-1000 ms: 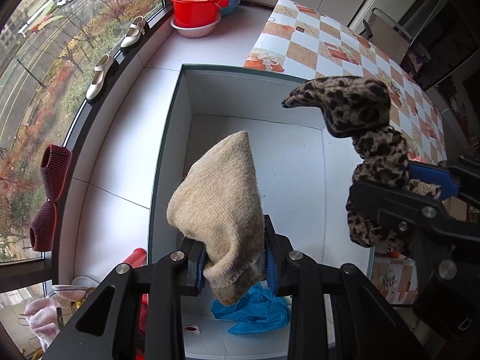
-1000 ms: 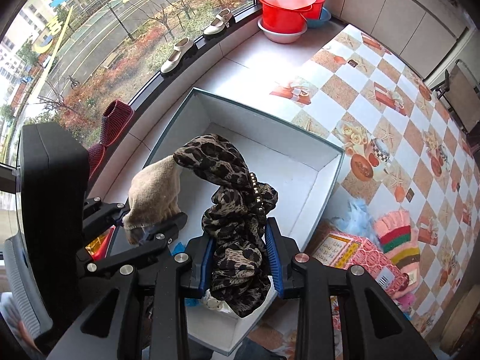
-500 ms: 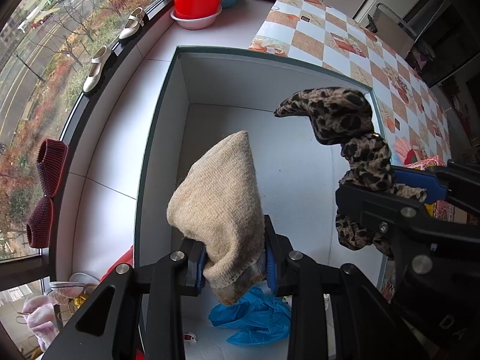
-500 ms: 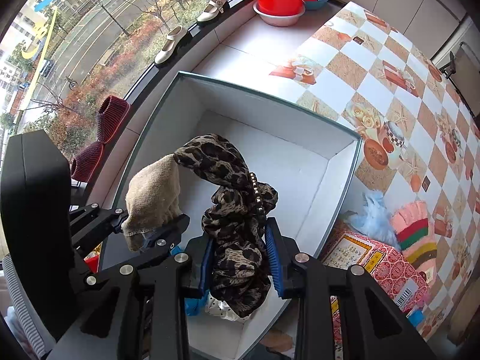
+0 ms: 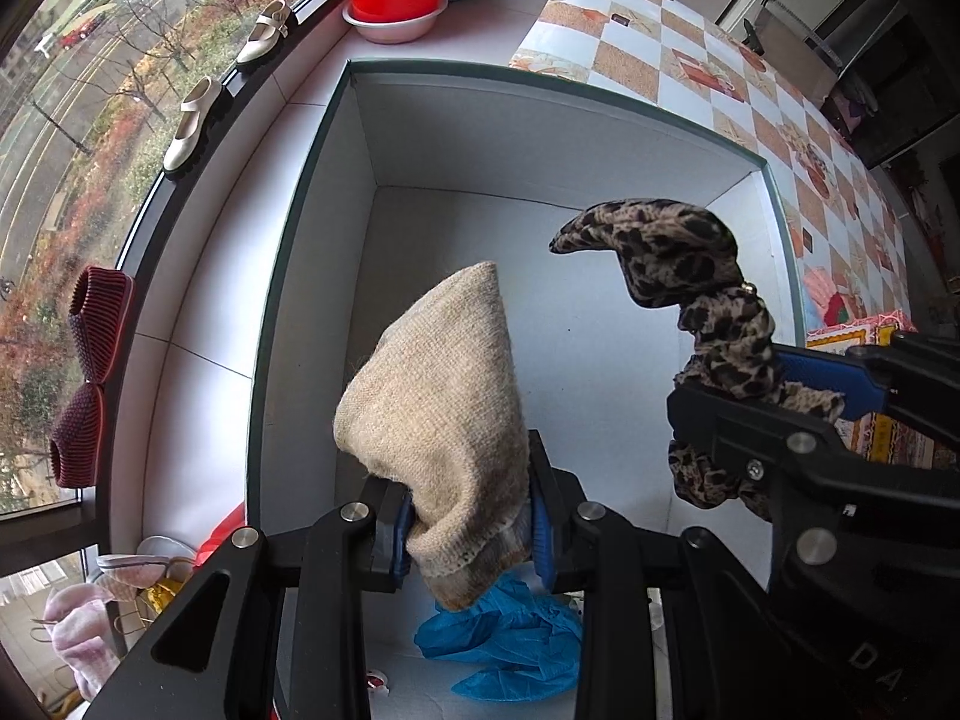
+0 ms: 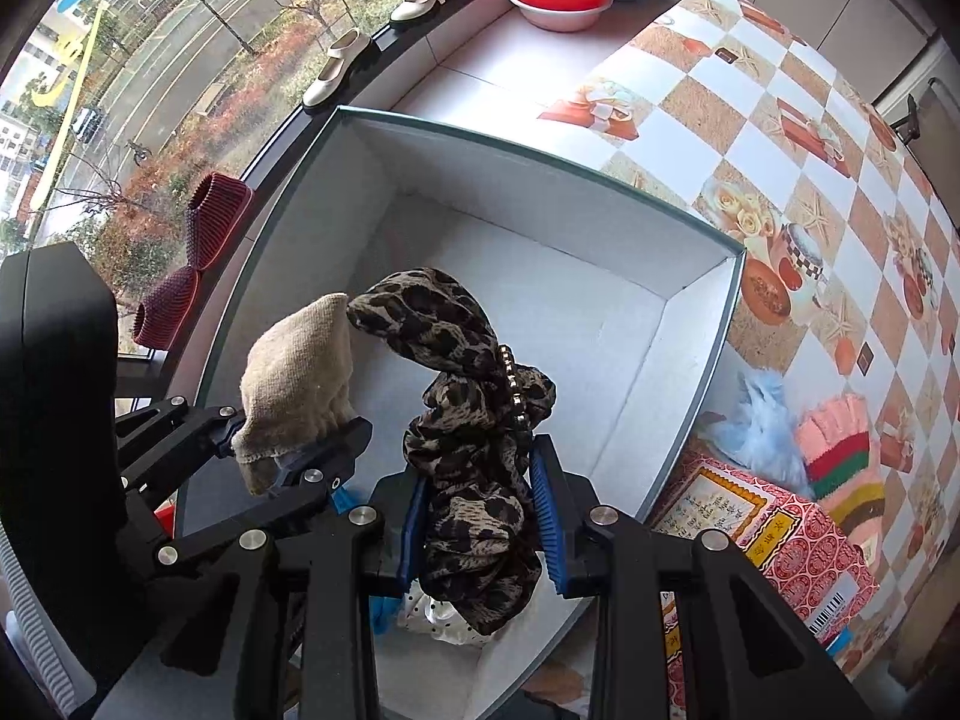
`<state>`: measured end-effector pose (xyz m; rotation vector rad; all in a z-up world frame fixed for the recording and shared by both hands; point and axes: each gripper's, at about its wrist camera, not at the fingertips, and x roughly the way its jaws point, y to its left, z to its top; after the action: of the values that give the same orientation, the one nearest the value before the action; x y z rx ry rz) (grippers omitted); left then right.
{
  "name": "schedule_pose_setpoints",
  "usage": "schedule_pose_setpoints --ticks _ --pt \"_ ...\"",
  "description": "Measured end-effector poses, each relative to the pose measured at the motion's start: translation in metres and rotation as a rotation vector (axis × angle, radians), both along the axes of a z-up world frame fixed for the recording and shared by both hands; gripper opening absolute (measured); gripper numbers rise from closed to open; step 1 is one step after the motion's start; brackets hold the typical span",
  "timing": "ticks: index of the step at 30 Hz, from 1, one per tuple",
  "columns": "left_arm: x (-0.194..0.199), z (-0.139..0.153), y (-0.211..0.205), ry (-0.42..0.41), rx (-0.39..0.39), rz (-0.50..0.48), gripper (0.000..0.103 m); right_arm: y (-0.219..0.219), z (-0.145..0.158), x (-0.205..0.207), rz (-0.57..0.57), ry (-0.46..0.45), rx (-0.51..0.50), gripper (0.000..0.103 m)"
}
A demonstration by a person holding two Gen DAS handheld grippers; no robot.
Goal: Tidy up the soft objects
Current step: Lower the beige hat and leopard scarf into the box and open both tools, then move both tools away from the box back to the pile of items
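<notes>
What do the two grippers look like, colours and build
Both are matt black, angular two-finger grippers. The left gripper and right gripper each have ribbed blue pads inside the fingers and round silver bolts at the linkage joints. White letters "DA" are printed on the right gripper's body. No sleeves or cables show.

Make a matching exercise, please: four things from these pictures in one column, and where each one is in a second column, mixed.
1. beige sock
2. leopard scrunchie
3. blue glove
4. cream shoes

a. on the window ledge
b. in the right gripper
c. on the box floor
d. in the left gripper

Pairs: 1-d, 2-b, 3-c, 4-a
</notes>
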<state>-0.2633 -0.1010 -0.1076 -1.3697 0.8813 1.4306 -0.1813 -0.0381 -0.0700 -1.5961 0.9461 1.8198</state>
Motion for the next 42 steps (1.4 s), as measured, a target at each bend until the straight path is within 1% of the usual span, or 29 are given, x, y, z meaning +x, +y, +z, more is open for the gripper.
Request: schedule_pose_setpoints --ticks 6,9,11,12,13,14,15,16,17,19,20,21,22,23,24,26,32,37,42 --pt "0.002 -0.003 0.001 -0.007 0.002 -0.01 0.036 0.001 -0.005 0.0 0.001 -0.004 -0.012 0.033" --pt "0.003 -0.002 0.001 -0.017 0.006 -0.016 0.046 0.002 -0.007 0.001 0.001 -0.006 -0.023 0.033" --pt "0.006 -0.001 0.001 -0.02 0.007 -0.026 0.061 0.003 -0.008 0.001 0.002 -0.007 -0.028 0.033" --pt "0.007 0.0 0.001 -0.019 0.008 -0.031 0.066 0.003 -0.008 0.001 0.004 -0.007 -0.029 0.035" --pt "0.007 0.001 0.001 -0.017 0.009 -0.034 0.076 0.003 -0.008 0.001 0.007 -0.007 -0.029 0.039" --pt "0.008 0.002 0.001 -0.014 0.01 -0.037 0.083 0.003 -0.007 0.001 0.012 -0.003 -0.029 0.055" --pt "0.009 0.003 0.001 -0.014 0.01 -0.039 0.083 0.002 -0.006 0.001 0.016 0.002 -0.02 0.063" --pt "0.01 0.003 0.001 -0.012 0.005 -0.037 0.084 0.002 -0.003 0.0 0.022 0.004 -0.004 0.063" --pt "0.009 0.003 0.001 -0.019 0.004 -0.031 0.087 0.002 -0.002 0.0 0.028 0.004 0.001 0.063" --pt "0.009 0.003 0.001 -0.035 0.004 -0.028 0.088 0.001 -0.001 -0.001 0.036 0.005 0.002 0.064" --pt "0.008 0.002 0.001 -0.041 0.002 -0.026 0.088 0.002 -0.001 0.0 0.034 0.001 0.007 0.071" --pt "0.007 0.002 0.001 -0.048 0.002 -0.022 0.088 0.003 0.0 0.002 0.025 -0.006 0.014 0.085" --pt "0.006 0.003 0.0 -0.052 0.002 -0.015 0.095 0.004 0.0 0.004 0.013 -0.008 0.018 0.091" --pt "0.005 0.004 0.0 -0.053 0.003 -0.006 0.102 0.006 0.002 0.008 -0.003 -0.001 0.019 0.101" --pt "0.003 0.006 -0.001 -0.056 0.01 0.005 0.103 0.007 0.005 0.011 -0.016 0.01 0.021 0.102" --pt "-0.002 0.013 -0.002 -0.067 0.033 0.028 0.103 0.009 0.013 0.015 -0.035 0.051 0.022 0.102" --pt "-0.013 0.033 -0.003 -0.126 0.096 0.07 0.103 0.012 0.037 0.015 -0.053 0.11 0.048 0.102" --pt "-0.011 0.049 0.002 -0.124 0.101 0.057 0.103 0.015 0.067 0.027 -0.098 0.172 0.076 0.102" --pt "0.001 0.064 0.012 -0.152 0.107 0.03 0.103 0.025 0.097 0.055 -0.162 0.216 0.111 0.102"
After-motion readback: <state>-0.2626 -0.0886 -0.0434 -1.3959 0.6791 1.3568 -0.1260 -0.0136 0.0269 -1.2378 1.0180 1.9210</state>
